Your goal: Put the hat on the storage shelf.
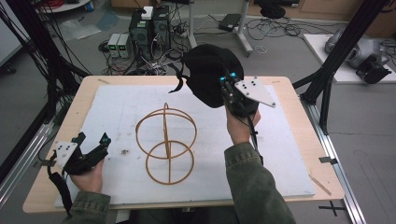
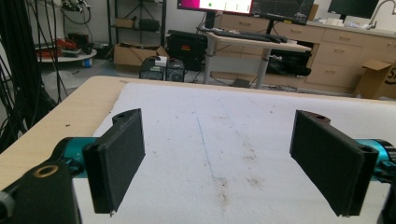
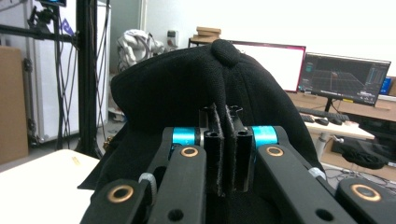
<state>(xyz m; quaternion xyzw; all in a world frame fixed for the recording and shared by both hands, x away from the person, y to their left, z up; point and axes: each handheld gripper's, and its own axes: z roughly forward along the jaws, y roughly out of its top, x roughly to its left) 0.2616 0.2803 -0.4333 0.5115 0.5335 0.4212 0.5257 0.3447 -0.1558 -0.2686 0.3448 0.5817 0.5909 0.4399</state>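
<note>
White mat (image 1: 116, 112) bears wire stand (image 1: 165, 142); right tool (image 1: 232, 88) grips cap (image 1: 205, 74).

Right tongs (image 1: 227, 80) raised, jaws clamped; left tongs (image 1: 93, 140) low, jaws wide apart.

floor: grey (image 1: 42, 93) | computer towers (image 1: 149, 25) — tangled cables | desk (image 2: 254, 42) — monitors (image 2: 215, 4)

Above the frame's centre, the right gripper (image 1: 227, 80) holds a black cap (image 1: 208, 74) pinched in its jaws, lifted over the table (image 1: 299, 140). A wooden wire stand (image 1: 165, 141) sits mid-frame; the left gripper (image 1: 93, 143) rests lower left, jaws spread.
</note>
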